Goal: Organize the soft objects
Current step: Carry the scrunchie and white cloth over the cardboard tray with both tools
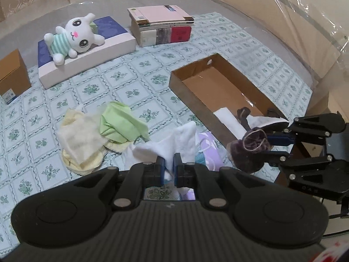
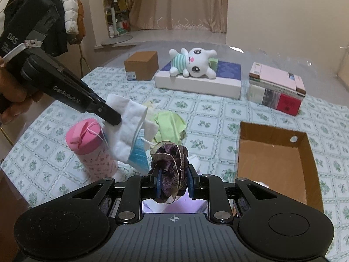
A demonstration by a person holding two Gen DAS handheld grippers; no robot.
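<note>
My left gripper, marked "GenRobot.AI" and "DAS", pinches a fluffy white cloth left of the cardboard box, while my right gripper clamps what looks like a purple scrunchie.

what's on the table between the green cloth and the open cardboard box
Nothing lies there: in the right wrist view, only bare floral tablecloth shows between the green cloth and the open cardboard box.
</note>
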